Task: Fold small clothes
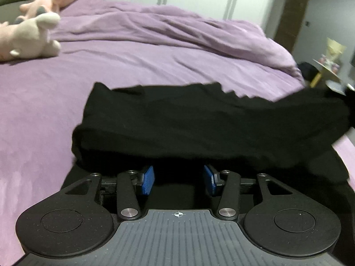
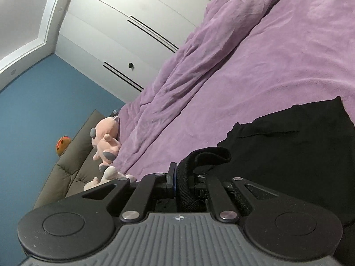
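A small black garment (image 1: 199, 124) lies on the purple bedspread (image 1: 55, 110), bunched and lifted toward the right. My left gripper (image 1: 179, 178) is open, its blue pads (image 1: 148, 179) apart, with the garment's near edge draped over the fingertips. In the right wrist view my right gripper (image 2: 184, 184) is shut on a thick hem of the black garment (image 2: 288, 150), which trails off to the right over the bed. The view is tilted steeply.
Pink and cream plush toys (image 1: 37, 26) lie at the bed's head by a grey headboard (image 2: 66, 173). A rumpled purple duvet (image 1: 188, 28) runs along the far side. White wardrobe doors (image 2: 133, 33) stand behind. A small side table with items (image 1: 328, 66) is at the right.
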Demonstrator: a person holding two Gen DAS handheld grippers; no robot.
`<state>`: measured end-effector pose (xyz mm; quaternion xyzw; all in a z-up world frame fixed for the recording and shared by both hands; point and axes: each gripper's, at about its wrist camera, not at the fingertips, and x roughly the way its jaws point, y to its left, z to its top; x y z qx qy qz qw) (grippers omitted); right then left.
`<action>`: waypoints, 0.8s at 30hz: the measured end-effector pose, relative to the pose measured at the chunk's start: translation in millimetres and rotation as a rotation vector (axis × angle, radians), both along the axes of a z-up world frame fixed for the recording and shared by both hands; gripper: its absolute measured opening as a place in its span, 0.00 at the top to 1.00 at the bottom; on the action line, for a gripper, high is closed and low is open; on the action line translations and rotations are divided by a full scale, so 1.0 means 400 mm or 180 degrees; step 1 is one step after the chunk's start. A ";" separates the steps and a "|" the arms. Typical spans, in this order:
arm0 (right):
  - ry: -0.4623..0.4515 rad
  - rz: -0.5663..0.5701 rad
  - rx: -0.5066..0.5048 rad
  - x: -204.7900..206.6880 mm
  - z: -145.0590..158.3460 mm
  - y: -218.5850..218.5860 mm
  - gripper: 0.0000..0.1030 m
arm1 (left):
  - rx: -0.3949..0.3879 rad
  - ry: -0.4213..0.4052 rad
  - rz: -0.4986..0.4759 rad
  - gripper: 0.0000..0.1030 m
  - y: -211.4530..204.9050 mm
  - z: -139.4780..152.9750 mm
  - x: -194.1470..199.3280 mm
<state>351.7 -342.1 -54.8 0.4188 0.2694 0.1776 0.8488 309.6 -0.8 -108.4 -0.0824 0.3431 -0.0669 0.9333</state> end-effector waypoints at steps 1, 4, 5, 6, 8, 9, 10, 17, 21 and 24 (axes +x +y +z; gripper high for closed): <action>0.0003 -0.0001 0.0025 -0.001 -0.004 -0.004 0.95 | -0.0037 0.0014 0.0062 0.51 0.001 0.000 0.013; 0.0028 -0.0041 -0.0112 -0.006 -0.009 -0.009 0.95 | -0.0209 0.0068 0.0223 0.52 0.016 0.000 0.041; 0.0056 -0.0066 -0.0222 -0.009 -0.013 -0.009 0.95 | -0.0253 0.0083 0.0314 0.56 0.024 -0.001 0.049; 0.0093 -0.0092 -0.0348 -0.011 -0.018 -0.010 0.95 | -0.0293 0.0108 0.0402 0.58 0.035 -0.003 0.056; 0.0192 -0.0151 -0.0722 -0.010 -0.029 -0.005 0.95 | -0.0309 0.0131 0.0529 0.59 0.054 -0.003 0.065; 0.0252 -0.0169 -0.0929 -0.008 -0.035 -0.002 0.95 | -0.0286 0.0143 0.0593 0.59 0.064 -0.002 0.068; 0.0298 -0.0186 -0.1124 -0.006 -0.040 0.003 0.95 | -0.0278 0.0147 0.0653 0.57 0.076 -0.003 0.071; 0.0026 -0.0307 -0.1550 -0.012 0.018 0.022 0.95 | -0.0435 0.0150 0.0962 0.64 0.168 0.009 0.094; -0.0307 -0.0423 -0.1727 -0.029 0.073 0.025 0.95 | -0.0774 0.0018 0.1104 0.69 0.210 0.024 0.091; -0.0291 -0.0491 -0.1907 -0.023 0.061 0.017 0.95 | -0.0777 -0.0099 0.1051 0.72 0.200 0.023 0.082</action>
